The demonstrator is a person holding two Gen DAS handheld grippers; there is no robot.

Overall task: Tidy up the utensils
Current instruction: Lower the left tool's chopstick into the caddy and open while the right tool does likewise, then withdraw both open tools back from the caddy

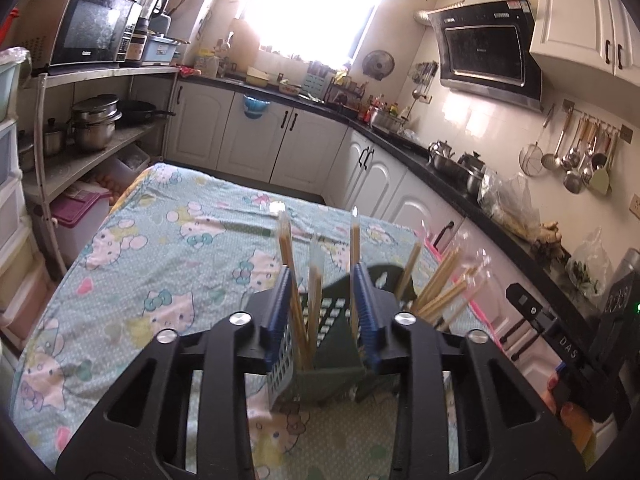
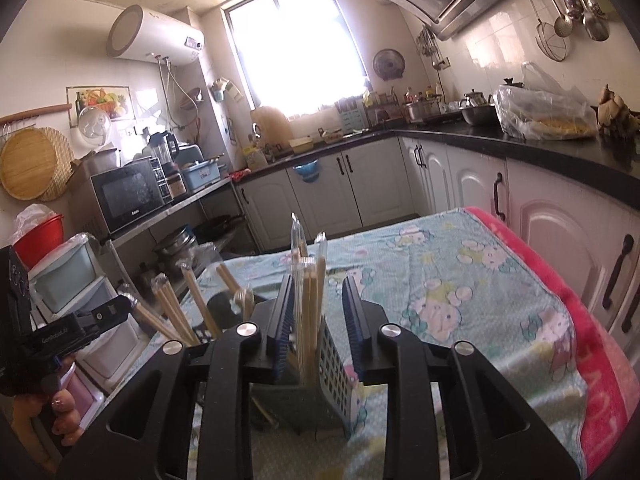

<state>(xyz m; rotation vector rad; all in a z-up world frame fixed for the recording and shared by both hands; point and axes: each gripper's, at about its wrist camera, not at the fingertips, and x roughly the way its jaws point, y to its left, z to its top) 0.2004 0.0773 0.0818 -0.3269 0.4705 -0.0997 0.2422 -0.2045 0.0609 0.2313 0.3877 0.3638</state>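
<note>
left tongs [image 1: 322,300] sit low over the surface [image 1: 168,240], which wears a pale blue cartoon-cat cloth, their blue ribbed pads part-way apart and pressing on nothing. between the pads stand wrapped chopsticks [image 1: 314,280], upright to slightly tilted, their lower ends down in a grey-green slotted utensil holder [image 1: 328,344] just ahead of the tongs. the holder stands on the cloth near the near edge of the surface. a second bunch of chopsticks [image 1: 444,284] leans out to the right from the holder's far side. at the right edge of this view, the other handheld device and a hand [image 1: 568,408] gripping it. right tongs [image 2: 318,312] likewise narrow-open, pads not clamped; a tight cluster of wrapped chopsticks [image 2: 310,300] stands between them, close against the left pad, whether touching it cannot be told, well clear of the right one. their feet are in the same holder [image 2: 332,360], its perforated wall showing. more chopsticks [image 2: 176,312] fan out leftward. pink towel edge [image 2: 592,340] along the right of the surface. kitchen counter [image 2: 520,148] and white cabinets behind, bright window [image 2: 296,48].
</note>
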